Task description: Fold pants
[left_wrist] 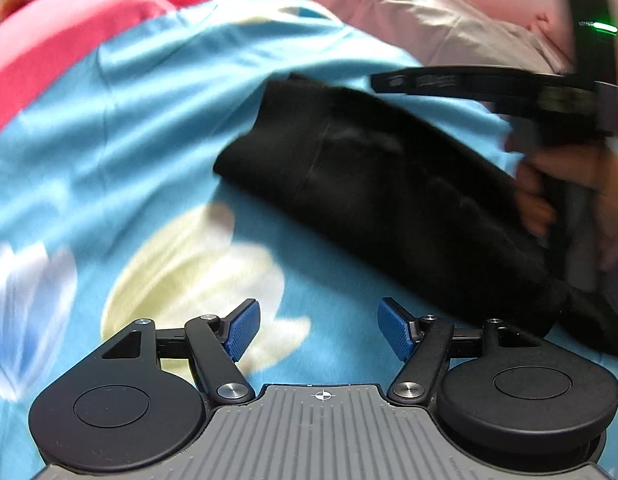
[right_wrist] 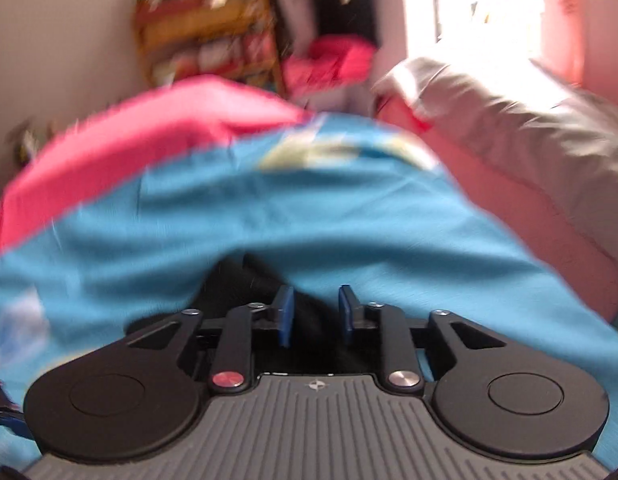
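Observation:
The black pants (left_wrist: 389,200) lie folded in a thick band on the blue bedspread (left_wrist: 129,140), running from the middle to the lower right. My left gripper (left_wrist: 319,330) is open and empty, over the bedspread just left of the pants. The right gripper's body (left_wrist: 529,92) shows at the upper right, held in a hand above the pants. In the right wrist view my right gripper (right_wrist: 315,314) stands partly open, with black pants fabric (right_wrist: 253,280) between and below its blue pads; the view is blurred.
A pink blanket (left_wrist: 69,40) lies at the far left edge of the bed. A grey-pink pillow (right_wrist: 529,140) lies at the right. A wooden shelf (right_wrist: 209,40) with clutter stands against the far wall.

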`<state>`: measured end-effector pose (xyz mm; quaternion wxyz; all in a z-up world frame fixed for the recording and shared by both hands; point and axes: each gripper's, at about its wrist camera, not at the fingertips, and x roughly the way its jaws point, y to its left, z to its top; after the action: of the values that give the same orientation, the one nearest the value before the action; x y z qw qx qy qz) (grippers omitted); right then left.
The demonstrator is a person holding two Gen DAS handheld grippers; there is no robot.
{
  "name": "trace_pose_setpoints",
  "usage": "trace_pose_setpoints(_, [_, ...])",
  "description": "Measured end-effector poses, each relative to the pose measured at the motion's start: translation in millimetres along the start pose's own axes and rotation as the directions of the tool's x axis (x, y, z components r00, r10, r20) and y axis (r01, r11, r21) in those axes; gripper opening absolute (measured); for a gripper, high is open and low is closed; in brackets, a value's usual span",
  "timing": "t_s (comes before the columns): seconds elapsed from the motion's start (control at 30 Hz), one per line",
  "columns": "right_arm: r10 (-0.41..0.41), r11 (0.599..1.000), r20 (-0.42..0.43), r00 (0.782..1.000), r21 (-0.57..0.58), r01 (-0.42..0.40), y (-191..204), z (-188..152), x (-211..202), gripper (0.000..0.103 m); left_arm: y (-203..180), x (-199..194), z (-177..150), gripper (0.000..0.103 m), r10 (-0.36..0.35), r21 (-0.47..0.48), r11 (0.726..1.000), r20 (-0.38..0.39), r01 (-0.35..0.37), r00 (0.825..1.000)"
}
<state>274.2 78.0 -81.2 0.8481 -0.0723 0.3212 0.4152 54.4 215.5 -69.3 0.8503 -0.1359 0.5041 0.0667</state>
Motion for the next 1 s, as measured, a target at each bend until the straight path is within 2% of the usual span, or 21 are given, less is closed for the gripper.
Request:
trace_pose_setpoints(0.07, [-0.019, 0.999, 0.04, 0.999, 0.051, 0.017, -11, -6, -39, 0.045, -5, -1, 10, 0.103, 0.004, 0.022, 1.0, 0.016, -0.004, 1.0])
trace_pose_setpoints(0.17, [-0.088, 0.99, 0.042, 0.995, 0.117, 0.083, -34, -36, -93, 0.046, -16, -2, 28, 0.103, -0.021, 0.049, 0.999, 0.036, 0.019, 0.999])
trace_pose_setpoints(0.3, [-0.224, 0.965, -0.033, 0.974, 0.132, 0.226, -63, -95, -148, 0.046, -43, 12, 54, 0.103, -0.052, 0.125, 0.991, 0.051, 0.046, 0.997])
trace_pose_setpoints(0.43, [-0.34, 0.932, -0.075, 0.937, 0.103, 0.347, -82, -128, -163, 0.048, -76, 39, 70, 0.103, -0.06, 0.184, 0.981, 0.019, 0.056, 0.998])
trace_pose_setpoints(0.47, [-0.363, 0.926, -0.072, 0.929, 0.083, 0.368, -86, -129, -163, 0.056, -81, 46, 71, 0.103, -0.049, 0.195, 0.98, 0.009, 0.046, 0.999])
trace_pose_setpoints(0.53, [-0.387, 0.92, -0.064, 0.92, 0.04, 0.39, -93, -130, -159, 0.063, -92, 58, 71, 0.103, -0.03, 0.219, 0.975, -0.009, 0.031, 1.0])
trace_pose_setpoints(0.6, [-0.382, 0.923, -0.091, 0.92, 0.004, 0.384, -98, -131, -150, 0.054, -98, 73, 69, 0.103, 0.011, 0.227, 0.974, -0.028, -0.004, 1.0])
trace_pose_setpoints(0.67, [-0.332, 0.942, -0.159, 0.93, -0.002, 0.336, -102, -136, -143, 0.014, -99, 82, 67, 0.103, 0.027, 0.231, 0.973, -0.029, -0.02, 0.999])
trace_pose_setpoints(0.7, [-0.321, 0.946, -0.173, 0.931, -0.013, 0.323, -100, -139, -140, 0.009, -100, 82, 67, 0.103, 0.029, 0.234, 0.972, -0.027, -0.022, 0.999])
trace_pose_setpoints(0.77, [-0.332, 0.943, -0.16, 0.929, -0.05, 0.329, -97, -141, -144, 0.005, -104, 83, 68, 0.103, 0.039, 0.244, 0.969, -0.029, -0.031, 0.999])
trace_pose_setpoints(0.8, [-0.342, 0.94, -0.127, 0.931, -0.047, 0.339, -97, -137, -148, 0.005, -105, 82, 70, 0.103, 0.04, 0.245, 0.969, -0.03, -0.032, 0.999])
trace_pose_setpoints(0.87, [-0.389, 0.921, -0.022, 0.921, -0.009, 0.389, -103, -126, -158, 0.005, -106, 78, 73, 0.103, 0.029, 0.241, 0.97, -0.004, -0.027, 1.0])
trace_pose_setpoints(0.9, [-0.399, 0.917, 0.001, 0.917, 0.022, 0.399, -108, -124, -158, 0.005, -106, 76, 75, 0.103, 0.029, 0.235, 0.971, 0.011, -0.031, 1.0])
trace_pose_setpoints(0.93, [-0.398, 0.916, -0.019, 0.917, 0.043, 0.399, -114, -125, -150, 0.005, -106, 79, 76, 0.103, 0.032, 0.229, 0.973, 0.017, -0.035, 0.999])
trace_pose_setpoints(1.0, [-0.373, 0.925, -0.142, 0.917, 0.02, 0.379, -120, -134, -125, 0.006, -107, 94, 77, 0.103, 0.053, 0.224, 0.973, -0.004, -0.05, 0.999])
